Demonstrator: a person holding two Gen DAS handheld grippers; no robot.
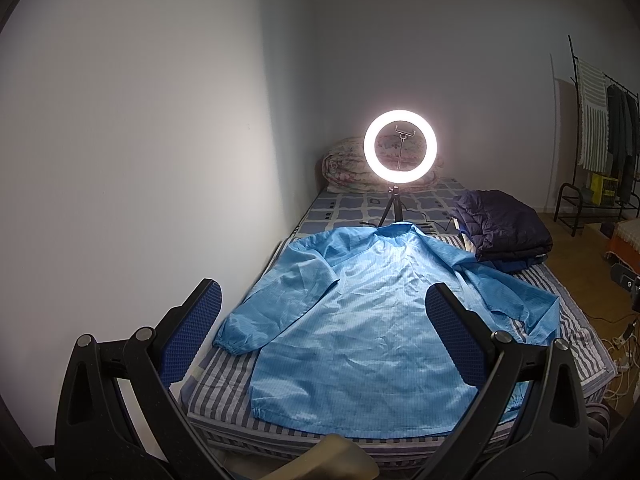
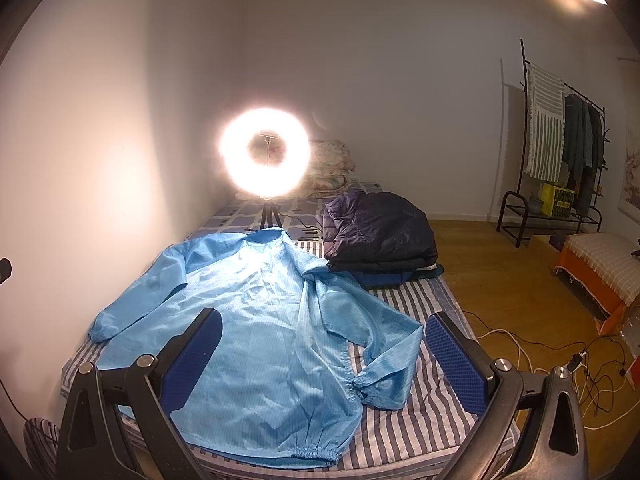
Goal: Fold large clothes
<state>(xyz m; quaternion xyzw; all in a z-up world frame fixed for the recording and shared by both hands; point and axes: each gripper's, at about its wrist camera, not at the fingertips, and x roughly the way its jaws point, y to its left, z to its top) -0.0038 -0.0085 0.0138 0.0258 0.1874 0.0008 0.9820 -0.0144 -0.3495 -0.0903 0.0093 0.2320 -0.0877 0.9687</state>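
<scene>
A striped bed (image 1: 576,332) carries a light-blue jacket (image 1: 360,320) spread flat, its hem at the near edge and collar toward a lit ring light (image 1: 400,148). Above that near edge, the left tool (image 1: 324,336) and right tool (image 2: 324,364) hang spread wide, both empty.

Two handheld grippers, each built of matte black plastic arms that fork into a V. The left gripper (image 1: 324,334) and the right gripper (image 2: 322,364) both carry two flat fingers (image 1: 454,340) faced with dark blue, finely dimpled rubber pads (image 2: 454,364). Round silver screws (image 2: 502,365) cap the arm pivots.
</scene>
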